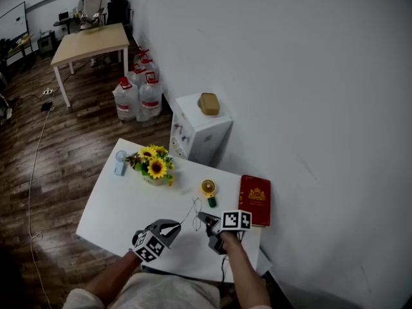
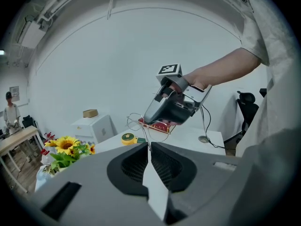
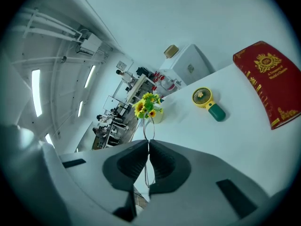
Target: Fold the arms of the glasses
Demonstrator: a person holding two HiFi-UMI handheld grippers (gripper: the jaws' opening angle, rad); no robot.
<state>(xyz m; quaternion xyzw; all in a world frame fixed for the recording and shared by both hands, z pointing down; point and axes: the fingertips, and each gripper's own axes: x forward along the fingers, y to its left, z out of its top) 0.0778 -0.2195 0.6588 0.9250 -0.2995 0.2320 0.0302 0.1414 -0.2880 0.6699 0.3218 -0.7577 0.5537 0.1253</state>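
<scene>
Thin wire-framed glasses (image 1: 195, 210) hang above the white table (image 1: 122, 205), stretched between my two grippers near its front edge. My left gripper (image 1: 175, 224) comes in from the left, my right gripper (image 1: 202, 216) from the right. In the left gripper view the left gripper (image 2: 149, 147) is shut, one wire arm of the glasses (image 2: 135, 115) pinched at its tips; beyond it the right gripper (image 2: 171, 109) holds the frame's other side. The right gripper view shows the right gripper (image 3: 148, 144) shut on the wire, with a loop of the glasses (image 3: 144, 128) rising from the pads.
A red book (image 1: 255, 199) lies at the table's right edge, with a yellow hand fan (image 1: 208, 188) beside it. A vase of sunflowers (image 1: 154, 165) and a small blue object (image 1: 120, 163) stand at the back. A white cabinet (image 1: 199, 131) stands behind, against the wall.
</scene>
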